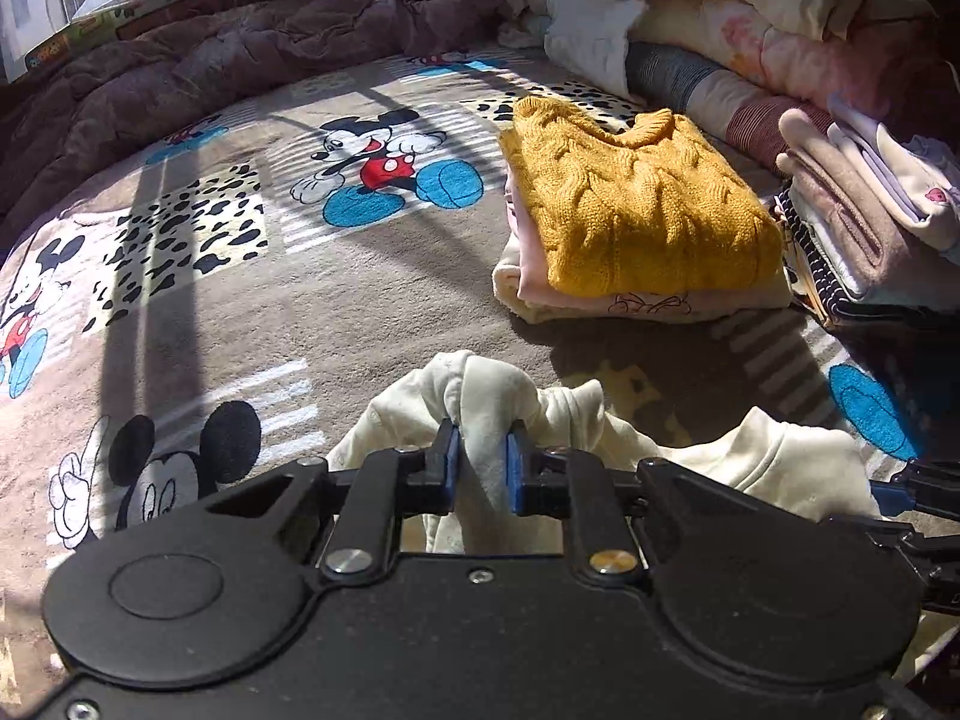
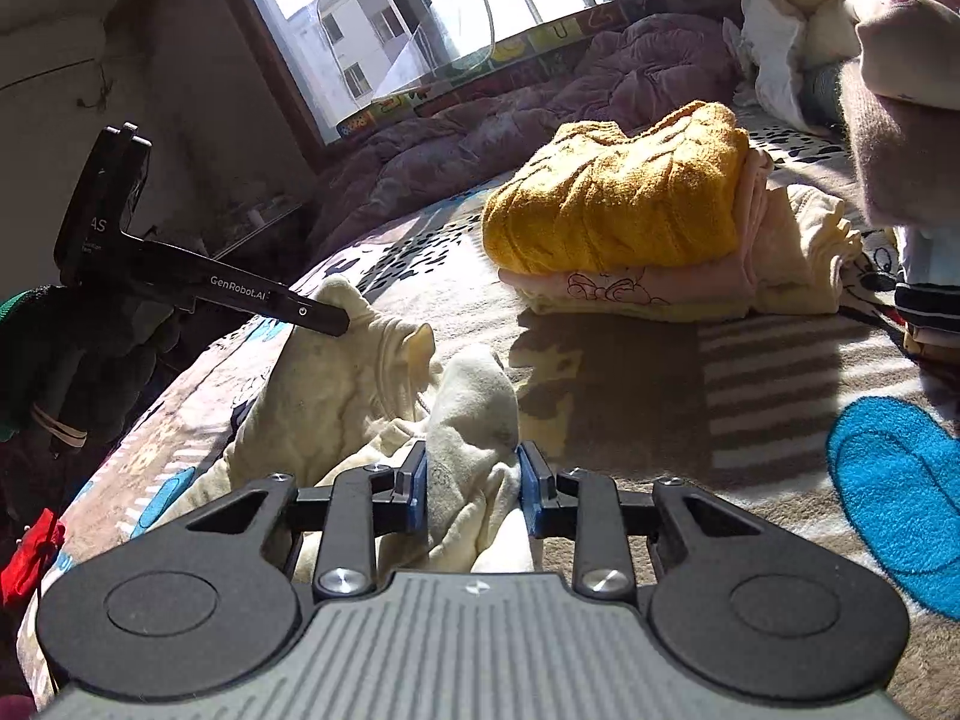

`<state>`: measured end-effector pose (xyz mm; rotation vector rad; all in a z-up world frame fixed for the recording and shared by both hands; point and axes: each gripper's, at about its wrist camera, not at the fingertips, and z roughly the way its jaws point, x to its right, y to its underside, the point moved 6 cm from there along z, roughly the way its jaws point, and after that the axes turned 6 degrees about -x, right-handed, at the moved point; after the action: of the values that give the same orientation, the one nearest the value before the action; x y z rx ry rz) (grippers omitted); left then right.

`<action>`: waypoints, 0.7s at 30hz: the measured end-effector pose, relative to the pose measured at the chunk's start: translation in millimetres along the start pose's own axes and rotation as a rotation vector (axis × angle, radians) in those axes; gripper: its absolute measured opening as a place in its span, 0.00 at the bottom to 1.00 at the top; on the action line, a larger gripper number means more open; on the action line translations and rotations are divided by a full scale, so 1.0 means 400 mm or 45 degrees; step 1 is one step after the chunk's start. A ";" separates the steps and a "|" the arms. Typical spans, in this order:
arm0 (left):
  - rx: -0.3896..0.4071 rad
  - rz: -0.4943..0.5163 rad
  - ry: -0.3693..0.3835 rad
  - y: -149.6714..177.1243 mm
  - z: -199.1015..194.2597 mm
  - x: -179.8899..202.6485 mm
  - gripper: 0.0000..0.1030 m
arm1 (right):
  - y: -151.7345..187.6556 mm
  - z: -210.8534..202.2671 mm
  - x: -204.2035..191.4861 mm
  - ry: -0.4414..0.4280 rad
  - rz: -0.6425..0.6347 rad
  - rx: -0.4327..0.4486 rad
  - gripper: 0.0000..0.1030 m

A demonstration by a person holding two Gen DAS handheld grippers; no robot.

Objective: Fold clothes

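A crumpled cream garment (image 1: pixel 774 468) (image 2: pixel 336 378) lies at the near edge of the cartoon-mouse blanket (image 1: pixel 336 300) (image 2: pixel 780 396). My left gripper (image 1: pixel 483 468) is shut on a bunched fold of it, the blue pads pressing the cloth from both sides. My right gripper (image 2: pixel 474 486) is shut on another thick bunch of the same garment. In the right wrist view the left gripper (image 2: pixel 336 321) shows from the side, its tip in the cloth's far corner. A folded mustard cable-knit sweater (image 1: pixel 636 204) (image 2: pixel 612 204) tops a stack of pink and cream folded clothes beyond.
A second pile of folded clothes (image 1: pixel 864 222) stands right of the sweater stack. Rolled quilts and pillows (image 1: pixel 750 12) line the back right. A mauve comforter (image 1: pixel 228 54) lies along the window (image 2: pixel 420 6). Dark items hang off the bed's left side (image 2: pixel 48 372).
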<state>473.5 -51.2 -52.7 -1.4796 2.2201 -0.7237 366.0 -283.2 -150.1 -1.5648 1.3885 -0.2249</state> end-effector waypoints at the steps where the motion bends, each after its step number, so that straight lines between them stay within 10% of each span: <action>1: 0.021 -0.013 0.004 -0.002 -0.030 -0.014 0.14 | -0.001 -0.015 -0.014 -0.021 -0.005 0.012 0.29; 9: 0.156 -0.121 -0.049 -0.051 -0.206 -0.150 0.13 | -0.136 -0.042 -0.136 -0.062 -0.079 0.068 0.26; 14: 0.514 -0.222 -0.046 -0.110 -0.415 -0.225 0.13 | -0.336 -0.050 -0.261 0.048 -0.261 0.176 0.25; 21: 0.648 -0.244 -0.029 0.070 -0.539 -0.224 0.13 | -0.387 -0.155 -0.409 0.184 -0.545 0.350 0.26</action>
<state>364.5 85.6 104.5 -1.4271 1.7096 -1.2168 370.4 -203.1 69.5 -1.6184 1.0595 -0.7680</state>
